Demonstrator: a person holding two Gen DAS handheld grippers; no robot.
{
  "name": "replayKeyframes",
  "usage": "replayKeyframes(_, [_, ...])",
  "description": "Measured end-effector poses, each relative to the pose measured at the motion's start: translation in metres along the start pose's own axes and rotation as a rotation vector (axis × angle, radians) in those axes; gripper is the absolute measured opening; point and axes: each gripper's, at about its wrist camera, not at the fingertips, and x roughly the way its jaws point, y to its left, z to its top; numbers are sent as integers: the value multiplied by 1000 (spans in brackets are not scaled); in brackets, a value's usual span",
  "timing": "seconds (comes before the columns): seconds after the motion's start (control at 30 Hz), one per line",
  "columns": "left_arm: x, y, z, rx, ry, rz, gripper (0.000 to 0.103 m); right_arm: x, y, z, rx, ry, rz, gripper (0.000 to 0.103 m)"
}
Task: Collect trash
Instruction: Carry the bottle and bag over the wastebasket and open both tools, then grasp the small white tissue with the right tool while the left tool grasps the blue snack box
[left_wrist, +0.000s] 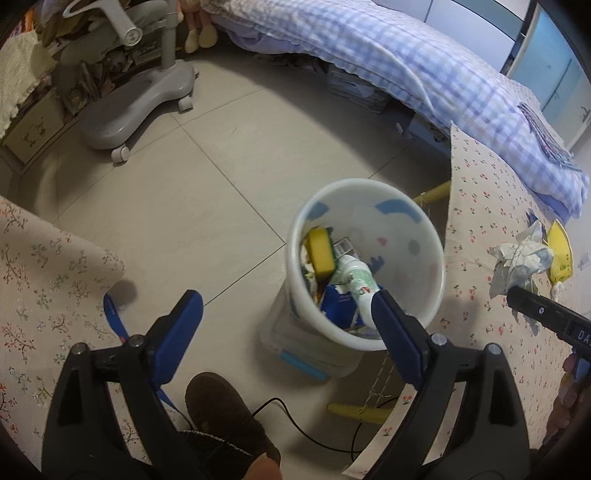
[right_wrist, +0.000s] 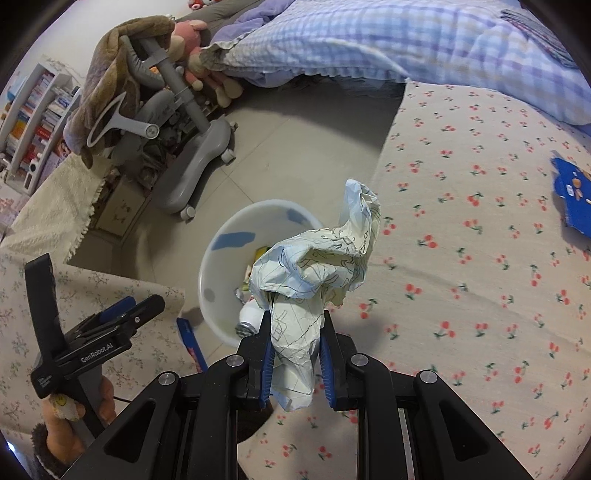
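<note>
One crumpled paper (right_wrist: 314, 266) between right fingers (right_wrist: 266, 354)

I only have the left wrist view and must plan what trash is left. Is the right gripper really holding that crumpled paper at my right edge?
Observer: Yes. The right gripper is shut on the crumpled paper, with its pads pressing the lower part.
Operator: Anything else on the cherry-print cloth?
Observer: A blue carton lies near its far right edge, outside your view.
Operator: Is the paper over the bin?
Observer: Not clearly. The gripper's body sits above the cloth, beside the rim of the white bin.
</note>
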Motion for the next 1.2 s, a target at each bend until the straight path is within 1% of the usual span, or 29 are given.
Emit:
replayKeyframes(0.3, [2, 26, -2, -55, 12, 29, 92, 37, 23, 4, -26, 38, 8, 23])
replayKeyframes(0.37, [2, 31, -3, -63, 15, 31, 92, 44, 24, 4, -26, 44, 10, 26])
replayKeyframes(0.43, [2, 34, -4, -67, 16, 35, 92, 46, 24, 5, -22, 35, 32, 27])
replayKeyframes(0.5, [2, 37, -4, -72, 18, 36, 92, 45, 23, 10, -5, 18, 92, 42])
replayKeyframes(0.53, [1, 38, -4, -76, 19, 36, 92, 44, 23, 12, 6, 10, 103, 63])
replayKeyframes(0.57, [1, 39, -4, -80, 18, 34, 92, 40, 22, 14, 22, -5, 104, 75])
replayKeyframes(0.7, [-2, 39, -4, -88, 12, 25, 92, 25, 18, 14, 16, -40, 83, 75])
replayKeyframes(0.97, [-5, 24, -1, -69, 5, 10, 92, 2, 1, 9, 11, -59, -20, 75])
replayKeyframes(1.13, [-6, 6, 2, -43, -4, -2, 92, -17, -20, 2, 19, -81, -97, 75])
replayKeyframes(1.2, [-7, -2, 3, -32, -6, -9, 92, -27, -36, -1, 37, -89, -134, 75])
